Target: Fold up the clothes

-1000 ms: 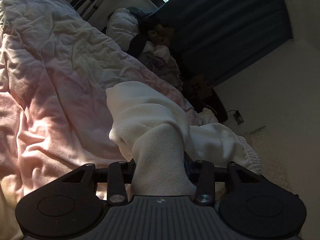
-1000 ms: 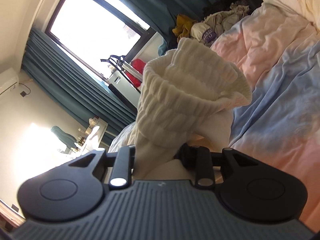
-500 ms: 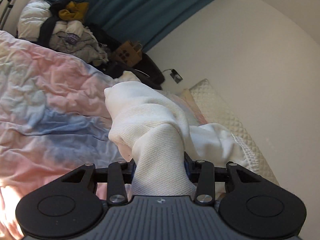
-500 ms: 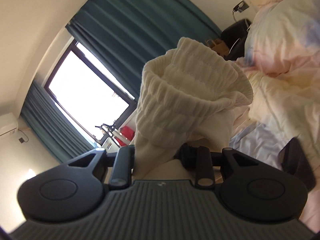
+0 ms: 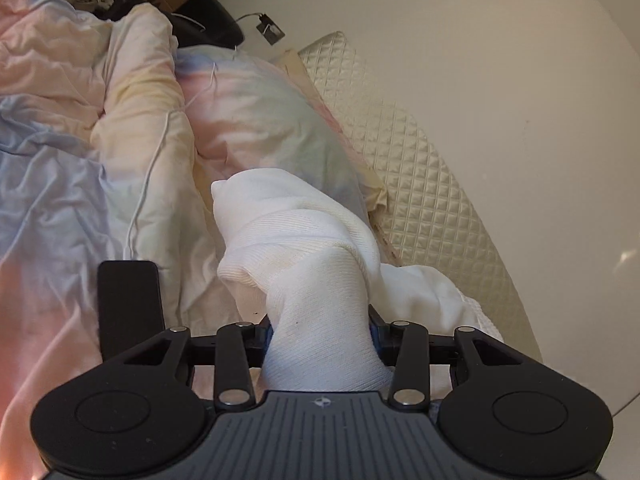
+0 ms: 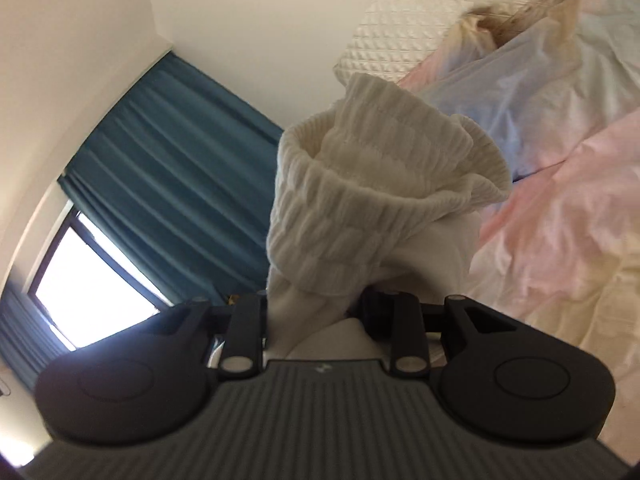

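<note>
The bed (image 5: 420, 168) carries a rumpled duvet (image 5: 60, 168) in pastel pink, blue and yellow, spread over its near and left part. A pillow (image 5: 272, 120) in the same colours lies at the far end against the quilted cream headboard (image 5: 432, 184) (a thin white cable (image 5: 156, 152) trails across the duvet).

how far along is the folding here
Early. Done: both tongs, left and right, are shut on the white knit garment, bunched and lifted above the duvet. Left: spreading it flat and folding; no fold shows yet.
</note>
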{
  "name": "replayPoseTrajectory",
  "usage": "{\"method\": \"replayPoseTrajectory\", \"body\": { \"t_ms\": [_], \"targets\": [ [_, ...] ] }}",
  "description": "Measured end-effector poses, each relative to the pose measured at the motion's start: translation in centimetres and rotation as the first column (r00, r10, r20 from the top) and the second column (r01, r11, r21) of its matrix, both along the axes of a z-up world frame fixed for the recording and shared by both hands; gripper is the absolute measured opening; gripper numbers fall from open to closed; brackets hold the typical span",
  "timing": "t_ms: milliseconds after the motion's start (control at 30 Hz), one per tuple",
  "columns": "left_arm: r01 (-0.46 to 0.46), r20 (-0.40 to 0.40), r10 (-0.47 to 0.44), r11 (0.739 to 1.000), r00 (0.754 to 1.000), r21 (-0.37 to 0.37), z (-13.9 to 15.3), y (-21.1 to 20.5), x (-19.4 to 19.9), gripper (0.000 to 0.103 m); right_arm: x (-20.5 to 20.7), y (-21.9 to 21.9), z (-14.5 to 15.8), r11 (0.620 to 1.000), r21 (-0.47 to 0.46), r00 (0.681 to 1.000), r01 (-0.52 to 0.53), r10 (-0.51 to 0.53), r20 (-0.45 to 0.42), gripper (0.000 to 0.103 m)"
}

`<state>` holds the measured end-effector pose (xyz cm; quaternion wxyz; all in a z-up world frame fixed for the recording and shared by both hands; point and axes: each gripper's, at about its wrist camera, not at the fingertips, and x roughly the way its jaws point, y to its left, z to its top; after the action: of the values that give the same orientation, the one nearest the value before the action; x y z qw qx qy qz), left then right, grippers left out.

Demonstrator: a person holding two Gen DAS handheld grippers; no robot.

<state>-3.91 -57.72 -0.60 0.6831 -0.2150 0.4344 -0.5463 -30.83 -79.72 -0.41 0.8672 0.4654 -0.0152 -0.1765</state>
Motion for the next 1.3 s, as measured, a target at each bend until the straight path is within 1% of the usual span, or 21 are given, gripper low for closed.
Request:
{"method": "replayPoseTrajectory", "body": {
  "t_ms": [67,133,233,367,433,500,533,600,633,667,767,833,867,900,933,1000,1033,1100,1200,1267,1300],
  "targets": [
    [0.025,-0.01,-0.025,0.999,1.0,0.025,-2.6,-2.0,0.4,0.043,-0.6,-0.8,-2.6,0.999,0.035,0.999,0.038,-0.037,-0.005,0.032],
    [0.041,-0.028,-0.04,0.997,0.999,0.066,-5.2,-3.3,0.5,0.043,-1.0,-1.1,-5.2,0.996,0.067,0.998,0.06,-0.059,-0.021,0.032],
    [0.088,-0.067,-0.077,0.98,0.995,0.181,-8.9,-5.0,1.1,0.043,-1.5,-1.5,-9.1,0.99,0.113,0.995,0.09,-0.085,-0.048,0.032],
    [0.121,-0.084,-0.105,0.97,0.991,0.21,-10.4,-5.0,1.5,0.045,-2.2,-2.1,-14.3,0.976,0.172,0.989,0.131,-0.117,-0.086,0.032],
    [0.132,-0.077,-0.117,0.964,0.99,0.232,-10.9,-5.2,1.4,0.049,-2.4,-1.8,-15.5,0.974,0.174,0.987,0.148,-0.135,-0.088,0.033],
    [0.138,-0.063,-0.126,0.951,0.99,0.276,-11.3,-5.3,1.2,0.053,-2.6,-1.5,-16.6,0.966,0.196,0.984,0.168,-0.154,-0.088,0.033],
    [0.141,-0.069,-0.126,0.945,0.99,0.295,-11.4,-5.0,1.0,0.056,-2.8,-1.4,-17.1,0.962,0.209,0.983,0.177,-0.163,-0.084,0.033],
    [0.139,-0.074,-0.121,0.94,0.99,0.311,-11.6,-4.8,0.9,0.059,-3.2,-0.7,-17.9,0.955,0.226,0.981,0.19,-0.177,-0.073,0.034],
    [0.136,-0.061,-0.123,0.938,0.991,0.318,-11.5,-4.7,0.7,0.06,-3.3,-0.5,-18.1,0.953,0.234,0.981,0.195,-0.183,-0.07,0.035],
    [0.133,-0.037,-0.128,0.936,0.991,0.326,-10.8,-4.3,0.2,0.06,-3.5,-0.3,-18.2,0.949,0.246,0.98,0.198,-0.186,-0.069,0.036],
    [0.096,0.065,-0.126,0.934,0.99,0.345,-9.2,-3.4,-1.0,0.068,-3.9,-0.1,-17.7,0.934,0.299,0.98,0.196,-0.181,-0.079,0.04],
    [0.073,0.132,-0.125,0.937,0.983,0.343,-8.0,-2.4,-1.6,0.077,-4.3,0.1,-16.4,0.93,0.314,0.979,0.193,-0.16,-0.127,0.046],
    [0.065,0.162,-0.126,0.94,0.979,0.334,-7.3,-1.7,-2.0,0.079,-4.6,0.2,-15.6,0.931,0.305,0.975,0.198,-0.156,-0.159,0.049],
    [0.068,0.19,-0.137,0.941,0.972,0.333,-6.4,-1.0,-2.6,0.08,-5.0,0.5,-14.8,0.934,0.288,0.969,0.211,-0.16,-0.189,0.06],
    [0.068,0.223,-0.148,0.94,0.964,0.333,-5.5,-0.2,-3.3,0.08,-5.5,0.8,-13.9,0.937,0.267,0.961,0.226,-0.17,-0.218,0.074],
    [0.047,0.328,-0.168,0.936,0.929,0.348,-3.6,1.3,-4.9,0.08,-6.6,2.0,-11.8,0.943,0.19,0.936,0.272,-0.213,-0.279,0.087],
    [0.034,0.379,-0.177,0.934,0.909,0.355,-2.7,2.1,-5.8,0.081,-7.0,2.8,-10.7,0.948,0.14,0.92,0.287,-0.233,-0.314,0.09],
    [-0.008,0.464,-0.177,0.93,0.868,0.369,-1.0,3.5,-7.6,0.085,-7.4,4.7,-8.4,0.955,0.034,0.888,0.294,-0.26,-0.38,0.089],
    [-0.04,0.518,-0.157,0.936,0.841,0.349,1.5,5.8,-9.5,0.088,-7.3,7.7,-5.4,0.963,-0.081,0.86,0.257,-0.266,-0.436,0.089],
    [-0.065,0.548,-0.133,0.943,0.826,0.327,3.2,7.4,-10.7,0.096,-7.1,10.2,-3.3,0.963,-0.16,0.852,0.215,-0.265,-0.452,0.089],
    [-0.077,0.563,-0.119,0.947,0.818,0.312,4.0,8.2,-11.3,0.103,-7.0,11.5,-2.3,0.959,-0.202,0.846,0.198,-0.271,-0.46,0.089]
  ]
}}
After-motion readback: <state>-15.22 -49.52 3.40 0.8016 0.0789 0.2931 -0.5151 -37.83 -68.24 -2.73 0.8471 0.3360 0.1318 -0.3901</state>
